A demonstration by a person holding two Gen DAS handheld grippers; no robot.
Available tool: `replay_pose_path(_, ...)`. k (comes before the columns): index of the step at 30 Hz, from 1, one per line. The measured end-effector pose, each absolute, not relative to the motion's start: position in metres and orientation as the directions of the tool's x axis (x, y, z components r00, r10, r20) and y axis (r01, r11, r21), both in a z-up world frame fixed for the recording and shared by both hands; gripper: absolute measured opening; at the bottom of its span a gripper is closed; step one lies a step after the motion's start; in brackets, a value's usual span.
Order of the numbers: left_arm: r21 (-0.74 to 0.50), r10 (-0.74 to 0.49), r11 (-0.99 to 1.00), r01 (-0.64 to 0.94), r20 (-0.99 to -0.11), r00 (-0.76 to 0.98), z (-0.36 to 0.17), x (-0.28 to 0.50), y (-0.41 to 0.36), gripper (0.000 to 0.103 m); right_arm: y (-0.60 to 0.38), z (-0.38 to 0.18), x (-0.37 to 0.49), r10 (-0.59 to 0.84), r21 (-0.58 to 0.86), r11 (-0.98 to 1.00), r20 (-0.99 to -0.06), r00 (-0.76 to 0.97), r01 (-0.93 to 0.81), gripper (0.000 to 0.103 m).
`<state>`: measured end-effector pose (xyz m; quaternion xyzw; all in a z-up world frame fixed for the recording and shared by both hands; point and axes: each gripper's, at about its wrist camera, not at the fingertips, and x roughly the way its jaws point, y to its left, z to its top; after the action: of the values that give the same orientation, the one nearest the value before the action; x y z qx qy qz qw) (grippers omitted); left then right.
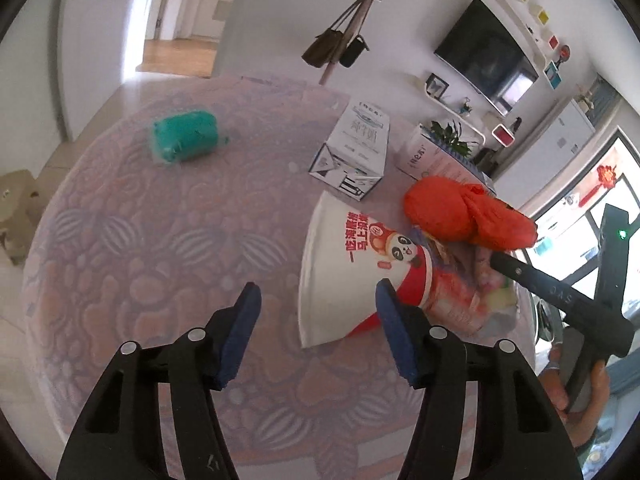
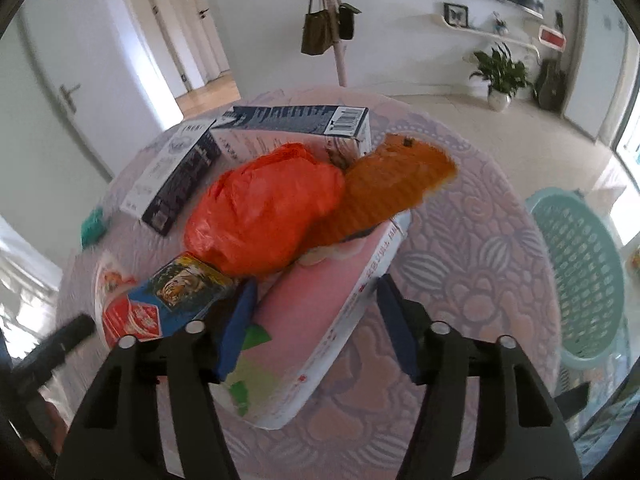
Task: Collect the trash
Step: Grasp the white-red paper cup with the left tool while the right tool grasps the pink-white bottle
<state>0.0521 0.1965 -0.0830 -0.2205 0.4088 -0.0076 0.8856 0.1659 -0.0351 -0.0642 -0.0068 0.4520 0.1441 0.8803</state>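
An orange plastic bag (image 2: 264,216) lies crumpled on a pink book (image 2: 316,316), with an orange paper scrap (image 2: 392,180) beside it. It also shows in the left wrist view (image 1: 452,208). A white and red paper bowl (image 1: 352,264) lies on its side. A small tiger-print box (image 2: 188,284) leans by the bowl. Two milk cartons (image 1: 356,148) (image 2: 180,176) lie behind. A green wad (image 1: 184,136) sits far left. My left gripper (image 1: 316,304) is open, empty, next to the bowl. My right gripper (image 2: 312,296) is open over the book, fingers astride its edge.
Everything rests on a round table with a patterned pink cloth (image 1: 160,260). A green plastic basket chair (image 2: 580,272) stands to the right of the table. A coat stand with bags (image 2: 332,28) and a potted plant (image 2: 500,72) stand beyond.
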Motion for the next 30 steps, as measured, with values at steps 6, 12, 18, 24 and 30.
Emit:
replay_pose_path(6,-0.355,-0.212,0.931,-0.083,-0.713,0.668,-0.076,0.058,0.176,0.08,-0.05,-0.062,0.139,0.162,-0.003,0.963,-0.79,0.592,-0.268,0.041)
replay_pose_path(12,-0.271,-0.153,0.958,-0.093,-0.757,0.635,-0.086,0.086,0.152,0.085,-0.07,-0.064,0.137,0.225,0.073,0.958,-0.787,0.574,-0.276,0.043)
replay_pose_path(18,-0.295,-0.138,0.943,-0.156,-0.772,0.621,-0.098,0.092,0.165,0.085,-0.082,-0.086,0.147,0.303,0.188,0.946,-0.802,0.514,-0.265,0.056)
replay_pose_path(24,-0.304,-0.15,0.941,-0.147,-0.766,0.625,-0.096,0.09,0.166,0.082,-0.092,-0.09,0.156,0.352,0.269,0.934,-0.799,0.487,-0.234,0.057)
replay_pose_path(30,-0.306,-0.152,0.943,-0.13,-0.743,0.652,-0.089,0.087,0.156,0.073,-0.092,-0.079,0.147,0.347,0.243,0.935,-0.782,0.518,-0.259,0.046)
